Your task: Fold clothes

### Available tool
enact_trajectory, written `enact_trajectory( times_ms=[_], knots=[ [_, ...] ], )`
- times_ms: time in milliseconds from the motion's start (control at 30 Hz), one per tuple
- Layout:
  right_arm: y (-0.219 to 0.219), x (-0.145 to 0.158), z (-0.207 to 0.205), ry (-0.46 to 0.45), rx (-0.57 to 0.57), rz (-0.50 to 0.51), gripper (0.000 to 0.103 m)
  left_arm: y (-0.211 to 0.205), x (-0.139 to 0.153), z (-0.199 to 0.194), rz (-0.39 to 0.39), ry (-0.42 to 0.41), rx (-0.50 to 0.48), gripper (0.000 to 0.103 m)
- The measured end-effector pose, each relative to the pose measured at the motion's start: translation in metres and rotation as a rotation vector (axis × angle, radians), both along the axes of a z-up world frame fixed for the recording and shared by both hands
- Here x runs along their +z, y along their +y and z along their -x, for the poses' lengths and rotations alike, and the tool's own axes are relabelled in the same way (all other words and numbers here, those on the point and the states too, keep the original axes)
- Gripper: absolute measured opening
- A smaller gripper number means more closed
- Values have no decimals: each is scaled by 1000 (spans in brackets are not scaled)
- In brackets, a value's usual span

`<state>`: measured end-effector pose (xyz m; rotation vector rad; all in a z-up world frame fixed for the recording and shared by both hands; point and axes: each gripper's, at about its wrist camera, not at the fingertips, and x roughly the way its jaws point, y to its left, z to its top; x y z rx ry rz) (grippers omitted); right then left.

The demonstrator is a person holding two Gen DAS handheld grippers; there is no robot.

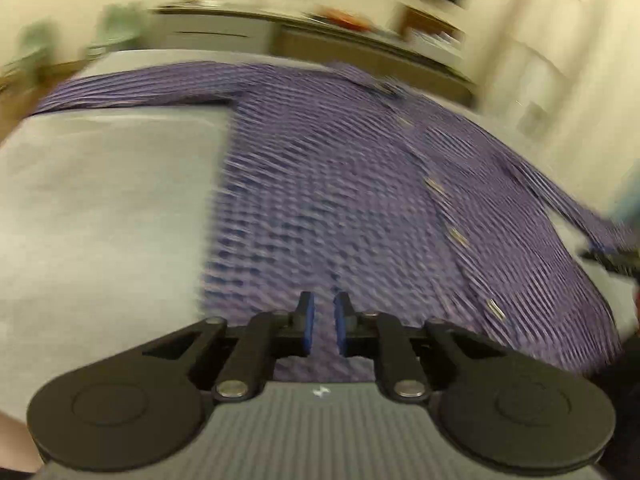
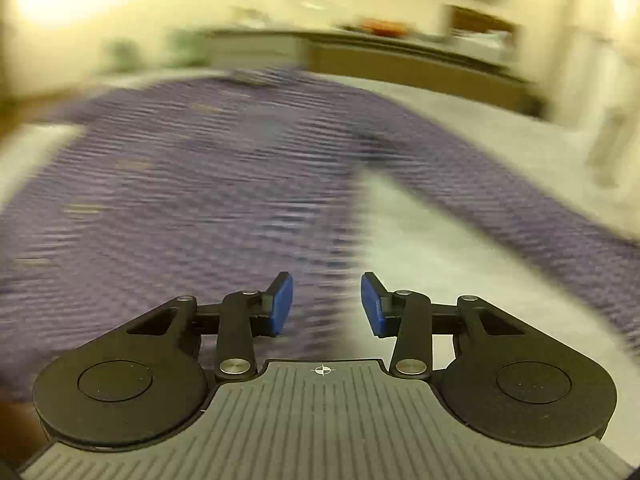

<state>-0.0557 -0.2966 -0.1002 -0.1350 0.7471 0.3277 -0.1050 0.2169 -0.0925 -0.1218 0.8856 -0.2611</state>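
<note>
A purple striped button shirt (image 1: pixel 328 184) lies spread flat on a pale grey surface (image 1: pixel 104 208), sleeves out to both sides. My left gripper (image 1: pixel 324 320) hovers over the shirt's lower hem, its blue pads nearly together with a narrow gap and nothing clearly between them. My right gripper (image 2: pixel 326 304) is open and empty above the shirt's (image 2: pixel 192 184) right side edge, near where the right sleeve (image 2: pixel 500 200) branches off. The right gripper also shows in the left wrist view at the far right edge (image 1: pixel 612 260). Both views are motion-blurred.
The grey surface (image 2: pixel 432 248) extends past the shirt on both sides. Behind it runs a long low counter (image 1: pixel 360 36) with blurred objects, and a pale wall or door (image 1: pixel 552 60) stands at the back right.
</note>
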Motion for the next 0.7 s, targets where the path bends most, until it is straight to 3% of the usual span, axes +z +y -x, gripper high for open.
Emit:
enact_trajectory(
  times_ms=[33,67,100,167,267,300,367,400,433,500,533,633,700],
  knots=[
    [5,1,10,6,59,-54,44,-5,-5,1,-27,15,-13,14],
    [9,-5,15,48,95,-32,45,-5,-9,1,-59,23,0,14],
    [14,-15,18,89,99,33,48,-1,-13,1,-83,23,22,9],
    [3,-16,18,86,42,66,54,6,-13,3,-100,39,75,9],
    [-11,-12,16,72,-85,196,60,12,2,2,-56,24,72,11],
    [-14,-10,13,70,-108,224,57,13,9,-1,-37,11,63,12],
    [-1,-1,-1,42,-71,227,56,9,27,-17,-18,-34,46,20],
    [12,9,-10,10,-38,237,59,6,35,-31,-7,-56,44,30],
    [22,16,-26,-17,-17,236,61,3,42,-47,-2,-76,42,32],
    [42,30,-58,-72,24,232,78,-1,52,-91,-19,-107,49,33],
    [53,37,-74,-100,45,231,82,-3,55,-116,-33,-118,60,33],
    [78,42,-147,-143,38,198,82,-12,55,-208,-49,-125,85,33],
    [85,33,-208,-125,-3,154,76,-14,50,-271,-92,-121,121,33]
  ],
)
